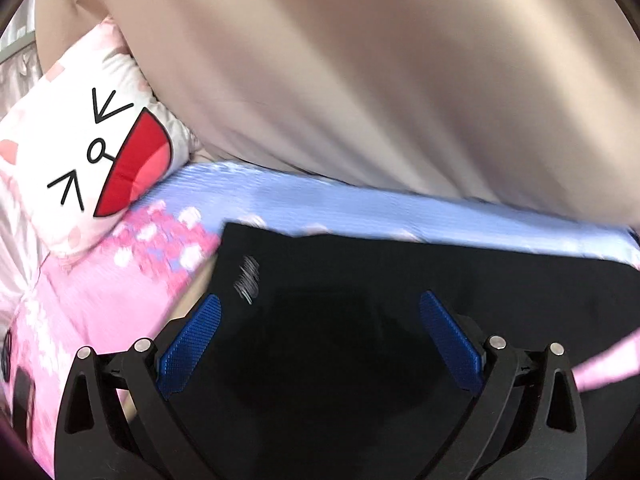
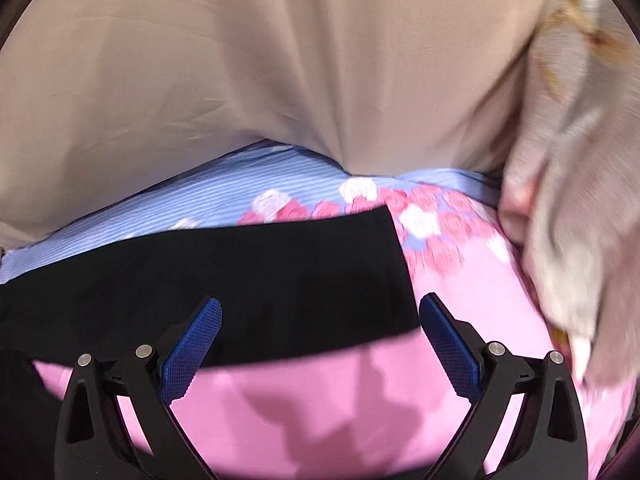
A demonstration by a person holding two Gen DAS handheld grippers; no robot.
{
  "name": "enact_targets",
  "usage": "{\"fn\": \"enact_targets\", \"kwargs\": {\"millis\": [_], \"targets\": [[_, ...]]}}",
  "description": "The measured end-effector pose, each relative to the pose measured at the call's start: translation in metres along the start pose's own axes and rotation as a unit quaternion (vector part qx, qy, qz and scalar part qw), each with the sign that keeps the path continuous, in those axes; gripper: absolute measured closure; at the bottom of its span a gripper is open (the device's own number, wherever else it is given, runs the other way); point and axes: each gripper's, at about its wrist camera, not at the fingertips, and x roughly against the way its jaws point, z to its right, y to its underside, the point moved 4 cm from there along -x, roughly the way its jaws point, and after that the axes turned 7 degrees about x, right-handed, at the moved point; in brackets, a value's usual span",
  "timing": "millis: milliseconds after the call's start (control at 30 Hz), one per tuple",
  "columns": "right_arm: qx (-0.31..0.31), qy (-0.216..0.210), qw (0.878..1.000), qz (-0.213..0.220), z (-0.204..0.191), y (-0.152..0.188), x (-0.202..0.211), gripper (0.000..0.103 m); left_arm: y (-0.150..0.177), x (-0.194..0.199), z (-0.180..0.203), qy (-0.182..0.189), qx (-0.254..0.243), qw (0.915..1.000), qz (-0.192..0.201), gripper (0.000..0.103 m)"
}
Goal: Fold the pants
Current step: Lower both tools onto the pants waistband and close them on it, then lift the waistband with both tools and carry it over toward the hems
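Note:
Black pants (image 1: 400,280) lie flat on a bed sheet that is pink with roses in front and blue-striped behind. In the left wrist view they fill the lower middle, with a small white print (image 1: 248,280) near their left edge. My left gripper (image 1: 320,308) is open, just above the pants, holding nothing. In the right wrist view the pants (image 2: 240,264) show their right end with a straight edge. My right gripper (image 2: 320,312) is open over that end, its right finger (image 2: 448,340) past the edge over the pink sheet (image 2: 480,292).
A beige curtain (image 1: 360,80) hangs behind the bed in both views (image 2: 240,80). A pink pillow with a cartoon face (image 1: 100,152) lies at the left. A pale floral blanket (image 2: 580,200) is bunched at the right.

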Motion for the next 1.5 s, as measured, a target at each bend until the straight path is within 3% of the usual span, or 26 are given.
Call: {"fn": "enact_targets", "kwargs": {"millis": [233,400,633,667,700,733,800,833,867,900,967,1100,1133,1200,1267,1333,1367,1500], "targets": [[0.021,-0.011,0.999,-0.037,0.007,-0.036,-0.058,0.006,-0.045,-0.091,-0.049,-0.001,0.017,0.9977,-0.065,0.005],[0.029,-0.012,0.998,-0.059,0.007,-0.050,-0.087,0.006,-0.047,-0.150,-0.065,-0.011,0.023,0.9909,-0.132,0.005],[0.040,-0.032,0.996,-0.079,-0.008,-0.058,-0.122,0.006,-0.039,-0.175,-0.067,0.028,0.035,0.9868,-0.156,0.007],[0.040,-0.036,0.996,-0.078,-0.010,-0.059,-0.123,0.006,-0.039,-0.176,-0.066,0.023,0.036,0.9870,-0.155,0.015],[0.041,-0.041,0.996,-0.074,-0.013,-0.061,-0.126,0.010,-0.039,-0.175,-0.066,0.016,0.033,0.9877,-0.152,0.023],[0.041,-0.046,0.996,-0.071,-0.016,-0.062,-0.128,0.027,-0.041,-0.175,-0.066,0.003,0.029,0.9887,-0.147,0.033],[0.044,-0.060,0.994,-0.077,-0.023,-0.065,-0.136,0.050,-0.043,-0.171,-0.066,-0.003,0.029,0.9893,-0.143,0.052],[0.044,-0.058,0.994,-0.078,-0.025,-0.066,-0.137,0.057,-0.044,-0.169,-0.068,-0.024,0.030,0.9892,-0.141,0.074],[0.043,-0.060,0.994,-0.075,-0.026,-0.068,-0.137,0.086,-0.045,-0.167,-0.073,-0.034,0.038,0.9880,-0.146,0.087],[0.035,-0.077,0.993,-0.077,-0.027,-0.069,-0.137,0.103,-0.046,-0.163,-0.076,-0.026,0.050,0.9871,-0.150,0.089],[0.022,-0.084,0.994,-0.072,-0.027,-0.071,-0.133,0.103,-0.050,-0.152,-0.085,-0.005,0.081,0.9862,-0.145,0.093],[0.023,-0.079,0.995,-0.047,-0.029,-0.078,-0.115,0.103,-0.053,-0.134,-0.084,0.016,0.086,0.9860,-0.142,0.090],[0.016,-0.077,0.996,-0.046,-0.027,-0.080,-0.113,0.097,-0.053,-0.133,-0.083,0.019,0.085,0.9852,-0.147,0.085],[0.000,-0.076,0.996,-0.050,-0.021,-0.081,-0.112,0.091,-0.050,-0.134,-0.081,0.022,0.081,0.9837,-0.159,0.072],[0.000,-0.070,0.996,-0.058,-0.020,-0.074,-0.111,0.079,-0.049,-0.138,-0.084,0.012,0.077,0.9836,-0.163,0.042],[0.003,-0.067,0.996,-0.066,-0.009,-0.067,-0.114,0.049,-0.047,-0.146,-0.091,0.004,0.074,0.9837,-0.164,0.023],[0.007,-0.061,0.996,-0.066,-0.012,-0.063,-0.114,0.044,-0.046,-0.148,-0.091,0.009,0.072,0.9837,-0.165,0.018],[0.012,-0.060,0.996,-0.064,-0.010,-0.058,-0.122,0.038,-0.039,-0.160,-0.083,0.016,0.049,0.9830,-0.176,0.019]]}}
